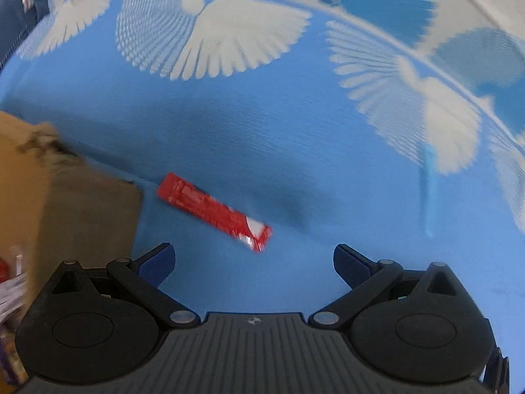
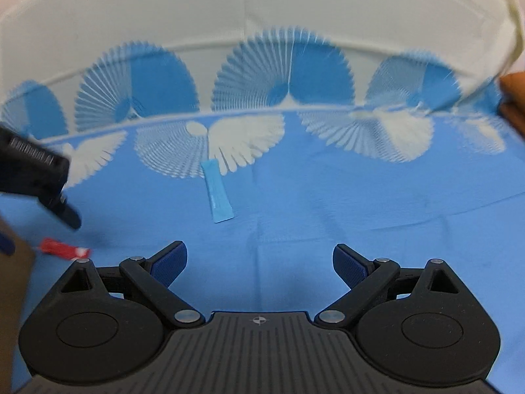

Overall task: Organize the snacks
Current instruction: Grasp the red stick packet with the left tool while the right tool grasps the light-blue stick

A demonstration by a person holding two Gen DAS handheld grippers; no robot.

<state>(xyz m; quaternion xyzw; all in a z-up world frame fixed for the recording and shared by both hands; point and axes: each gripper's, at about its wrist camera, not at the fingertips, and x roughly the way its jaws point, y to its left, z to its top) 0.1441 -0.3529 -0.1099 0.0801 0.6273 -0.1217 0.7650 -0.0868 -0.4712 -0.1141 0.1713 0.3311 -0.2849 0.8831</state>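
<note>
Snacks partly sorted: two remain on the blue cloth (image 2: 328, 203).
Red bar (image 1: 215, 210) at 12 o'clock of open, empty left gripper (image 1: 254, 264); blue stick (image 2: 218, 193) at 11 o'clock of open, empty right gripper (image 2: 259, 264); cardboard box (image 1: 65, 203) at 9 o'clock.

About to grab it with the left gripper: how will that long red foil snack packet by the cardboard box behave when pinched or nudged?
The long red foil snack packet lies flat on the blue patterned cloth, so it probably slides rather than rolls. It looks thin and light, likely bending if pinched at one end. Its glossy wrapper may slip between the jaws.
</note>
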